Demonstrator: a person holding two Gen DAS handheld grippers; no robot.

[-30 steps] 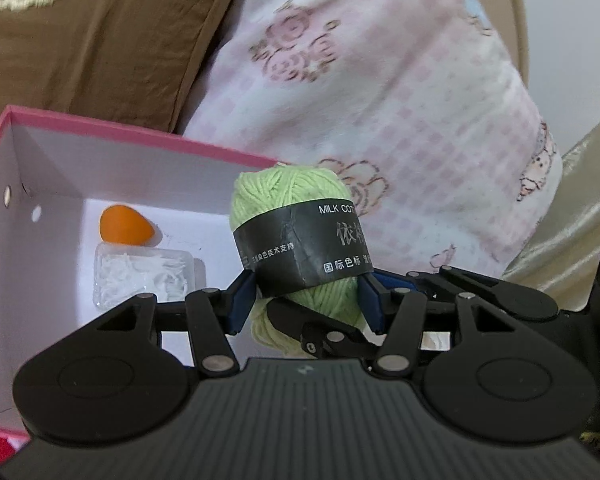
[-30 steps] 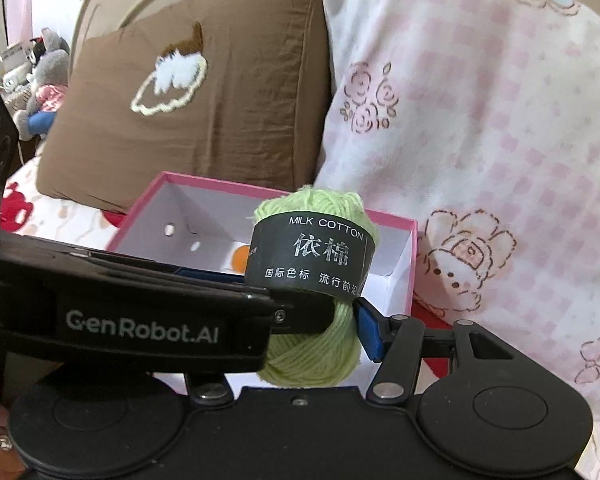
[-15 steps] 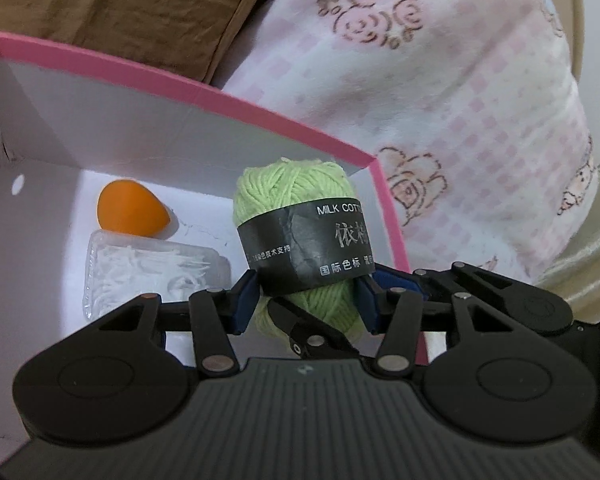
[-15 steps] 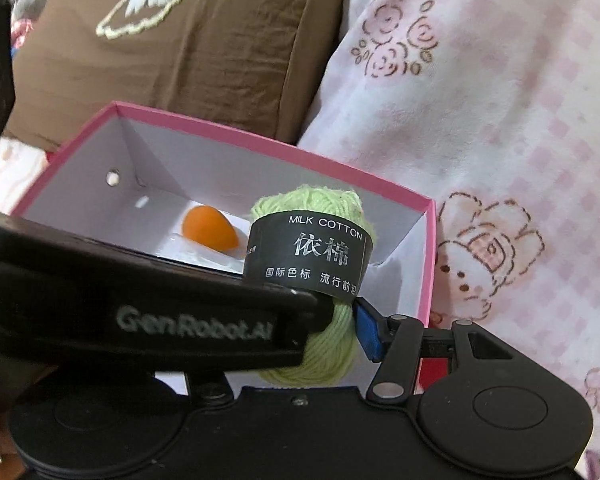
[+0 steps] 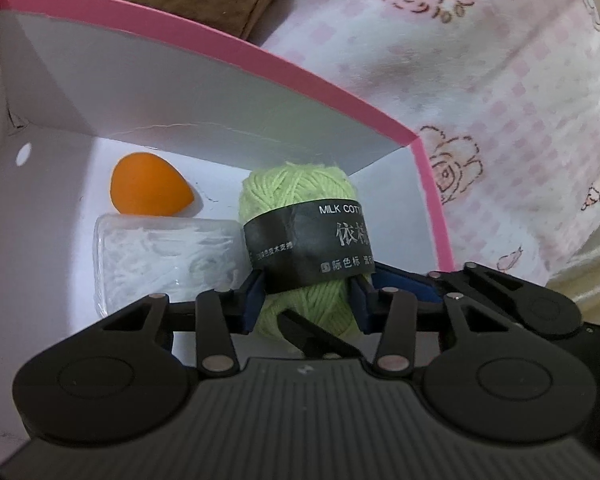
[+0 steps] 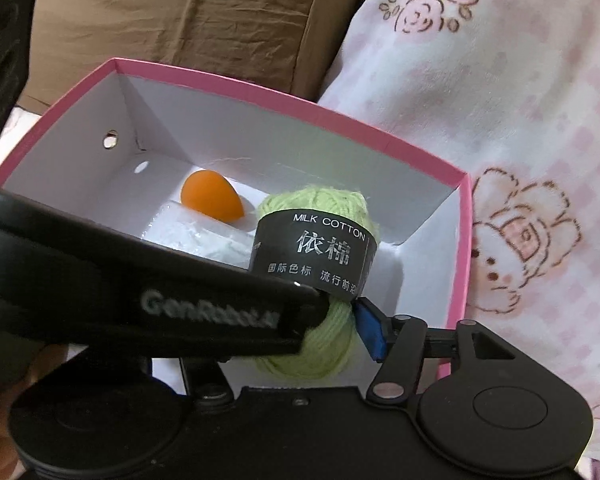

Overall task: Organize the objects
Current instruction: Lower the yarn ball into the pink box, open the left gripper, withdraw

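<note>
Left wrist view: green yarn ball (image 5: 300, 216) with a black paper band (image 5: 308, 248) sits between the left gripper (image 5: 308, 300) pads, low inside the pink box (image 5: 220, 40), near its right wall; blue pads (image 5: 254, 300) press the yarn just under the band on both sides; jaws closing, clenched on the yarn; judged soft, light, squashy, so it gives under the pads rather than slips; the band is slick paper and could slide or tear, so the bare yarn below it looks the better hold.

Right wrist view: right gripper (image 6: 340, 320) also at the same yarn ball (image 6: 320, 344); its one visible blue pad (image 6: 370, 332) is at the yarn's right side, contact not clear; the other finger is hidden behind the left gripper's black body; jaws opening, so probably letting go, though I cannot tell if the hidden pad touches.

Box floor is smooth white card; an orange egg-shaped thing (image 5: 150, 186) lies at the back, a clear plastic case (image 5: 168, 256) of white bits just beside the yarn, maybe touching; free floor to the right of the yarn.

Box rests on bedding; brown cushion (image 6: 204, 28) behind, pink-and-white patterned blanket (image 6: 520, 120) to the right; soft ground, so the box may tip if pushed.
</note>
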